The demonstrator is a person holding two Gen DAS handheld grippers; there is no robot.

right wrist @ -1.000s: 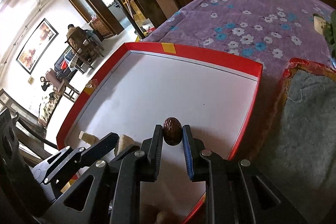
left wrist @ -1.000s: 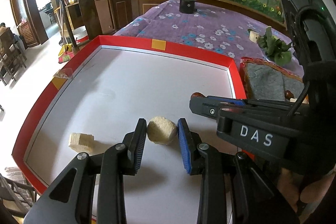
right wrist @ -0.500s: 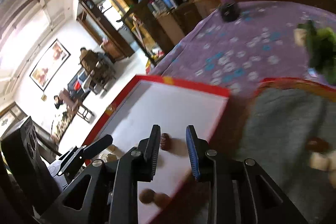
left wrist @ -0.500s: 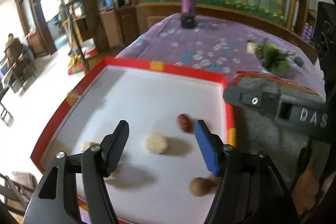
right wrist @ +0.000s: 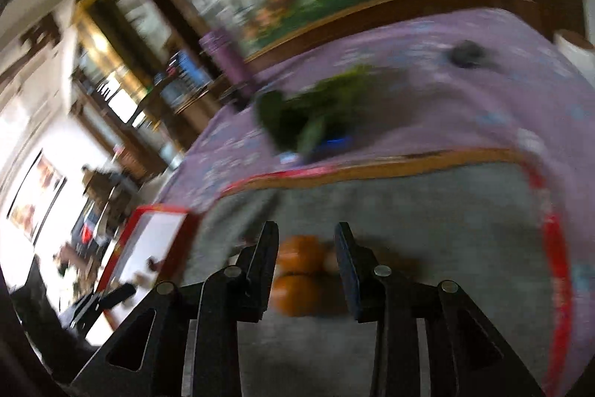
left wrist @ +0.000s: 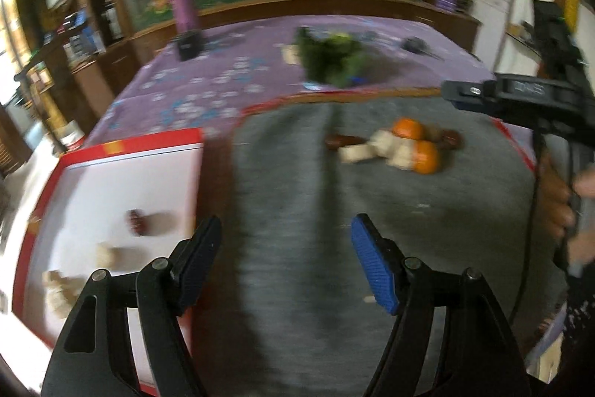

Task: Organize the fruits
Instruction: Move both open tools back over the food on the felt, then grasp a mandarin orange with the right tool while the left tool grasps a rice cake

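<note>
Purple flowered cloth (left wrist: pixel 193 88) covers the table you are working on, with a grey felt mat (left wrist: pixel 297 211) spread over it nearest you and a red-rimmed white tray (left wrist: pixel 122 147) beside the mat's left edge.

Closest in, your left gripper (left wrist: pixel 286 259) hangs over bare felt, its jaws opening with nothing between them. Your right gripper (right wrist: pixel 306 266) points down at two oranges (right wrist: pixel 297 270) that show in its gap; its jaws are opening too, and the pads do not appear to press the fruit, though blur makes contact hard to rule out. That reads as lining up the next pick.

On the tray sit a dark date-like fruit (left wrist: pixel 135 222) and pale fruit chunks (left wrist: pixel 59 285), well apart from each other, presumably the sorted ones. Further out on the felt lies the unsorted heap (left wrist: pixel 394 147): the oranges, pale pieces and dark fruits, touching one another. Beyond the mat a leafy green bunch (left wrist: pixel 331 58) rests on the cloth, and a purple bottle (left wrist: pixel 182 2) stands at the far edge.

A second ago both grippers were over the tray, the left around a pale round piece and the right closed on the dark fruit. Both pieces now lie released on the tray, and both tools have swung across to the felt, emptied and widened.
</note>
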